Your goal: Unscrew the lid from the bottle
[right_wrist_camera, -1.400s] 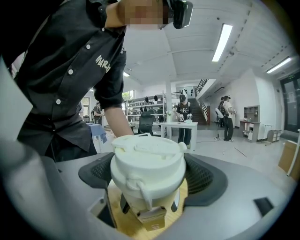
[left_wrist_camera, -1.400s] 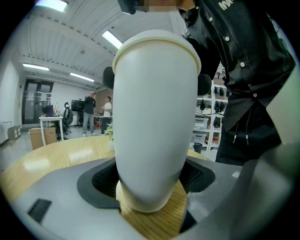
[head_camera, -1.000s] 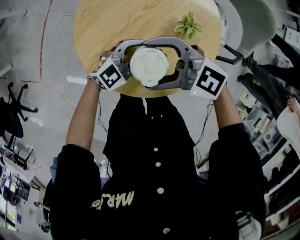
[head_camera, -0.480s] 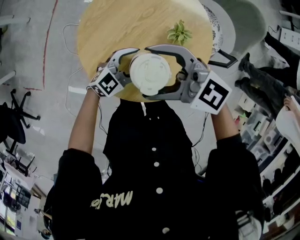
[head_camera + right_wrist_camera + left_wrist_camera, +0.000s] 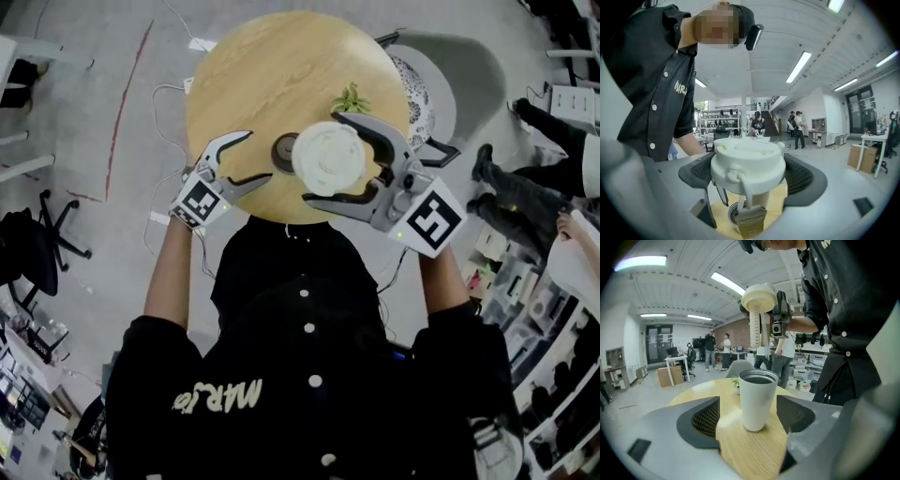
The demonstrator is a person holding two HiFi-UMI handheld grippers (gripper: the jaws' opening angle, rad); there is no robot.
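The white bottle (image 5: 757,399) stands upright on the round wooden table (image 5: 272,66) with its mouth uncovered; the head view shows its dark opening (image 5: 284,150). My left gripper (image 5: 255,157) is open, its jaws on either side of the bottle (image 5: 750,416) without touching it. My right gripper (image 5: 323,157) is shut on the white lid (image 5: 328,159), held in the air just right of the bottle and above it. In the right gripper view the lid (image 5: 747,161) sits clamped between both jaws, a strap and a brown tag (image 5: 751,221) hanging beneath it.
A small green plant (image 5: 350,98) stands on the table behind the lid. A grey chair (image 5: 450,84) is beyond the table's right edge, and a black office chair (image 5: 37,234) at the far left. Cables lie on the floor. People stand at the right and in the background.
The lid has come off the bottle and moved right and up in the right gripper. The left gripper has opened and drawn back to the left, letting go of the bottle.
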